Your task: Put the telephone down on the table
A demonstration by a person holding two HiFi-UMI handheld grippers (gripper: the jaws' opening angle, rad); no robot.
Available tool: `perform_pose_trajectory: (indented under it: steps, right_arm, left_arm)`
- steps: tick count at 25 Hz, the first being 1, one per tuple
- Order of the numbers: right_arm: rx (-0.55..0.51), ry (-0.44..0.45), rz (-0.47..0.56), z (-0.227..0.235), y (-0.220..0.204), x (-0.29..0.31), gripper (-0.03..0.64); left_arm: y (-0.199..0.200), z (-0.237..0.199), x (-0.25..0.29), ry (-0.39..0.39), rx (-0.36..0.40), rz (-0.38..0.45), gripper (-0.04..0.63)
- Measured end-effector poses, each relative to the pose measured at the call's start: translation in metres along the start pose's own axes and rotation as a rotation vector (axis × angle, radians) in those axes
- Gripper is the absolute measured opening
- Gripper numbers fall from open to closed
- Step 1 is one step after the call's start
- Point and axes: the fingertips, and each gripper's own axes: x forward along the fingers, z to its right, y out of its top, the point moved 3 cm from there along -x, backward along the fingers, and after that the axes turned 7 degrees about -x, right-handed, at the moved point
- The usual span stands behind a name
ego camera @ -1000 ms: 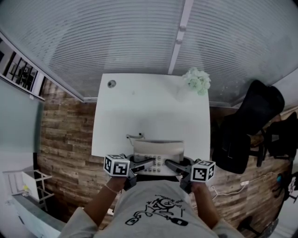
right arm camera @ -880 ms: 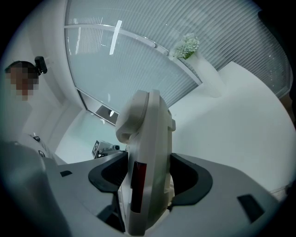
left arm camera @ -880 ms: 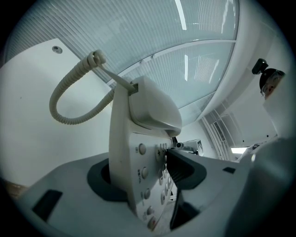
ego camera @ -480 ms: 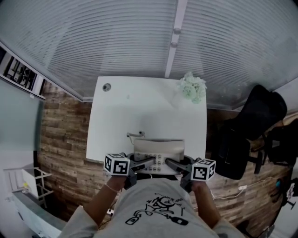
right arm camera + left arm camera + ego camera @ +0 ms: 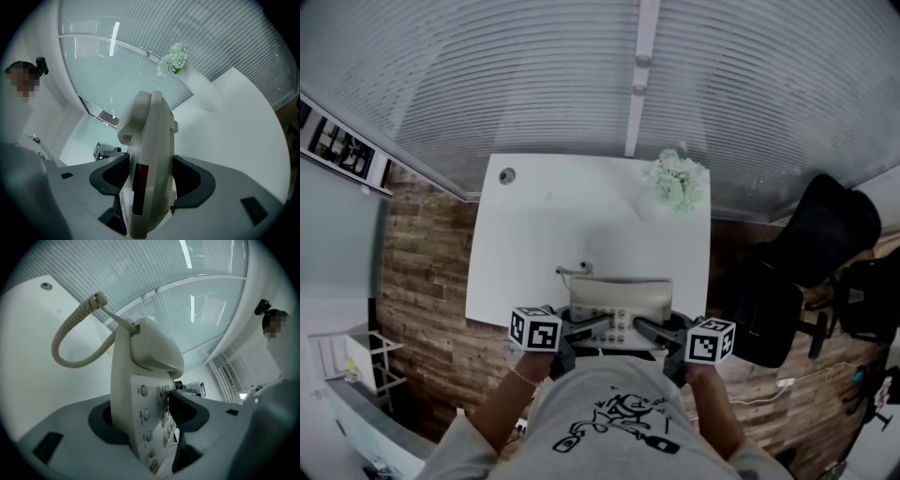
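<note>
Table (image 5: 534,234) and white flowers (image 5: 675,183) have drawn closer in the head view since the earlier frames, and the telephone (image 5: 619,314) now hangs over the table's near edge. From above, the left gripper (image 5: 592,328) and right gripper (image 5: 649,330) hold the telephone's two ends, with its coiled cord (image 5: 572,272) lying toward the table. Whether the base touches the tabletop cannot be told here.

The left gripper view alone shows the keypad (image 5: 150,427). One pad of the left gripper (image 5: 145,416) presses on that face and the other on the back. The handset (image 5: 157,350) sits on its cradle, and the cord (image 5: 70,341) loops out to the left.

Only the right gripper view shows the dark red strip (image 5: 139,187) on the telephone's (image 5: 152,140) edge. The right gripper (image 5: 150,180) is clamped across that end, with the flowers (image 5: 172,60) beyond on the table (image 5: 243,140).
</note>
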Motion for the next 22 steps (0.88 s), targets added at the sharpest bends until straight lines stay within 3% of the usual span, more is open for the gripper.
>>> perform_pose_trajectory:
  steps: [22]
  right_arm:
    - [0.005, 0.002, -0.014, 0.006, 0.023, 0.011, 0.296]
  left_arm:
    - [0.025, -0.002, 0.002, 0.000, -0.009, 0.010, 0.255]
